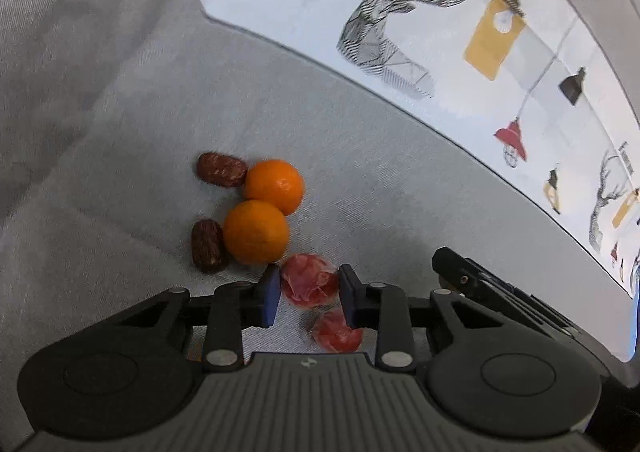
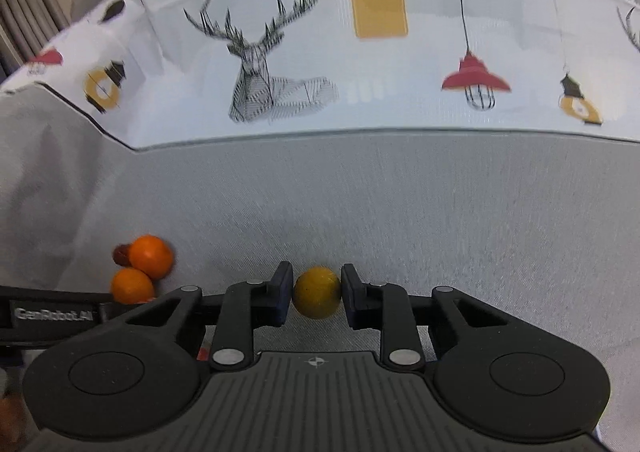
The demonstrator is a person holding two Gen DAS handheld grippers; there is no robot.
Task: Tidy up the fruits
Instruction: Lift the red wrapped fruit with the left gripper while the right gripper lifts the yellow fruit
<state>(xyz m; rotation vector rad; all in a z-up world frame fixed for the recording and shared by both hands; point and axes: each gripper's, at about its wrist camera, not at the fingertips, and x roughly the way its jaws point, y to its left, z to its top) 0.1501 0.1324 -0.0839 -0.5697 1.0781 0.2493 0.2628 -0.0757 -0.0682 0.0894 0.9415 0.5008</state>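
Grey woven cloth [image 2: 400,203] covers the bench; behind it hangs a white printed fabric [image 2: 360,63] with stags and lamps.

Item, left gripper [image 1: 308,290]: jaws drawn in around a red wrapped fruit [image 1: 306,284]. Both pads sit at its sides and appear to press it, so it reads as gripped, resting on or just above the cloth; lift cannot be told.

Item, second red wrapped fruit [image 1: 334,334]: just nearer the camera, partly hidden behind the right-hand finger, loose on the cloth.

Item, two oranges [image 1: 274,185] [image 1: 256,231]: touching each other, just beyond the left gripper's tips. Both also show at the left edge of the right wrist view.

Item, two brown dates [image 1: 221,169] [image 1: 207,246]: one against each orange, on their left sides.

Item, right gripper [image 2: 316,296]: closed on a small yellow round fruit [image 2: 317,298], both pads against its flanks. It sits low to the cloth, well apart from the orange cluster.

Progress, as a judgement: sorting looks partly done. Oranges lie paired, dates beside them, and the red pieces sit near each other, so like kinds are roughly grouped. No bowl, tray or basket is in view, so the intended destination cannot be told. Two pieces are in hand at once, the red and the yellow, and neither is placed. Left to do, most likely: carry each held fruit to its group or container, then separate the dates from the oranges if they belong apart.

Risk noted: the wrapped red fruit looks soft and slippery under its film.
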